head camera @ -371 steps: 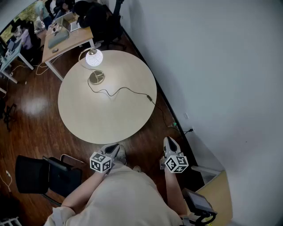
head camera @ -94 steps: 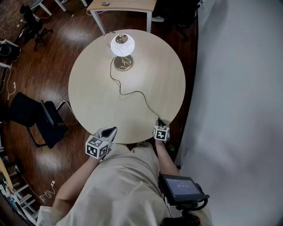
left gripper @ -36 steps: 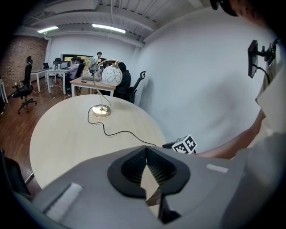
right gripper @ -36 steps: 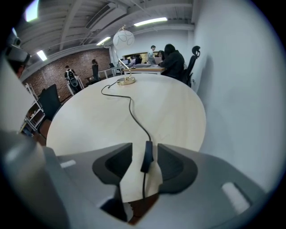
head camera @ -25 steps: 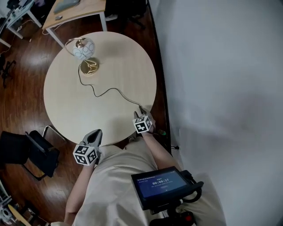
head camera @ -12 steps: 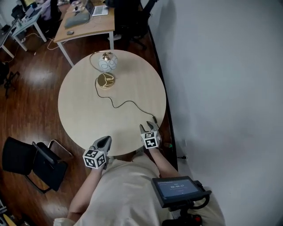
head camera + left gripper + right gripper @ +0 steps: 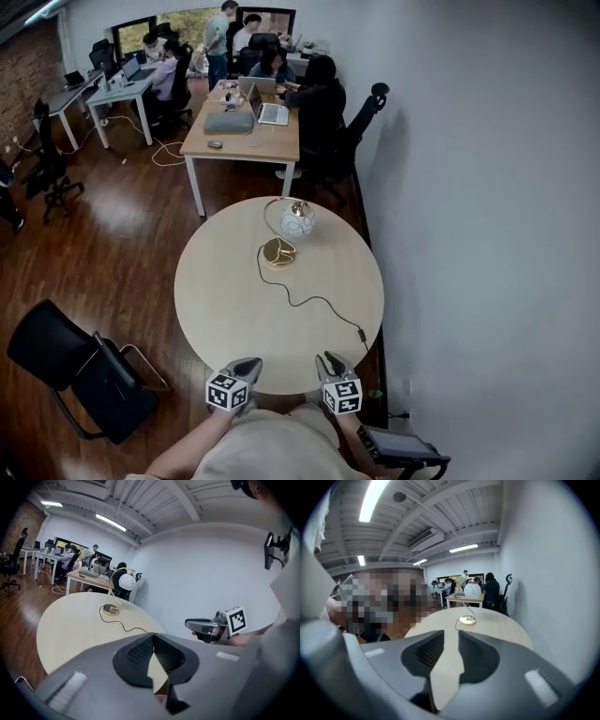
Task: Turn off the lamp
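Observation:
The lamp stands at the far side of the round table [image 7: 225, 309]: a white patterned globe [image 7: 296, 220], not glowing, on a curved brass stem over a brass base [image 7: 278, 251]. Its black cord [image 7: 309, 300] runs to an inline switch [image 7: 361, 334] near the table's right edge. Both grippers hover at the near edge, apart from the cord. My left gripper [image 7: 248, 366] [image 7: 152, 637] is shut and empty. My right gripper [image 7: 330, 360] [image 7: 451, 637] has a narrow gap; its jaws are closing with nothing between them. Both gripper views show the globe [image 7: 126, 582] [image 7: 472, 590] far ahead.
A white wall [image 7: 487, 234] runs along the right. A black chair [image 7: 75, 361] stands left of the table. Beyond the table are wooden desks [image 7: 244, 136] with seated people and laptops. A tablet screen [image 7: 403, 445] hangs at my lower right.
The globe glowed in the oldest frames and is dark now. My right gripper has lifted away from the cord switch and narrowed. Both grippers drew back to the near edge.

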The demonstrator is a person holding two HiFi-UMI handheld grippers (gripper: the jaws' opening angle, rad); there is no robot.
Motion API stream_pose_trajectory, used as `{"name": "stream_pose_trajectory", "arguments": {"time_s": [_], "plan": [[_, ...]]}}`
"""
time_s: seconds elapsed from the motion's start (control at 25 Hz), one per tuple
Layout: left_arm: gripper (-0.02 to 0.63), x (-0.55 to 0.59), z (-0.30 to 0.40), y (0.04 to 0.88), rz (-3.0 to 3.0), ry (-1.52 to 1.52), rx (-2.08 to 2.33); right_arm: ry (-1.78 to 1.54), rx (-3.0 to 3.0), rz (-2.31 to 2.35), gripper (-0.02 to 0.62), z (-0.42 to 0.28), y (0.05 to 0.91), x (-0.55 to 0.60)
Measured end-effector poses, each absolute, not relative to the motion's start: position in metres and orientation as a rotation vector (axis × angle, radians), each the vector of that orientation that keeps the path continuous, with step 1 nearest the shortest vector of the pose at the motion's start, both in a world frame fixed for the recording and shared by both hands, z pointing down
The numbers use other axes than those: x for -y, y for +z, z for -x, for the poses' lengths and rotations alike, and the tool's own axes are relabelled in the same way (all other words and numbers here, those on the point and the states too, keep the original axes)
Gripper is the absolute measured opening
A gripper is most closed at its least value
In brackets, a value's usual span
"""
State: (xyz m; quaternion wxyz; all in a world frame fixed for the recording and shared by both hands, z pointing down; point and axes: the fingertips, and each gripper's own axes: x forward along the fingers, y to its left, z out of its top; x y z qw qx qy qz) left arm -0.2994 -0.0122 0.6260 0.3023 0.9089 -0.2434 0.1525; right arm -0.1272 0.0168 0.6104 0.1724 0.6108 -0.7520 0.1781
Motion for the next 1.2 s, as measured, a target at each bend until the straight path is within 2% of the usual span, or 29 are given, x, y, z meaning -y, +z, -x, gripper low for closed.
{"name": "stream_pose_trajectory", "arguments": {"time_s": [0.28,0.6,0.72,1.2], "plan": [[0.0,-0.014,0.353,0.652,-2.386,0.433,0.648,0.415,2.165,-1.815,0.083,0.182,0.583,-0.038],[0.0,-0.03,0.376,0.662,-2.373,0.434,0.663,0.416,2.117,-1.765,0.074,0.205,0.611,-0.061],[0.0,-0.027,0.387,0.658,-2.368,0.432,0.68,0.389,2.115,-1.749,0.005,0.211,0.61,-0.058],[0.0,-0.039,0.406,0.664,-2.347,0.459,0.711,0.418,2.202,-1.678,0.005,0.248,0.611,-0.04]]}}
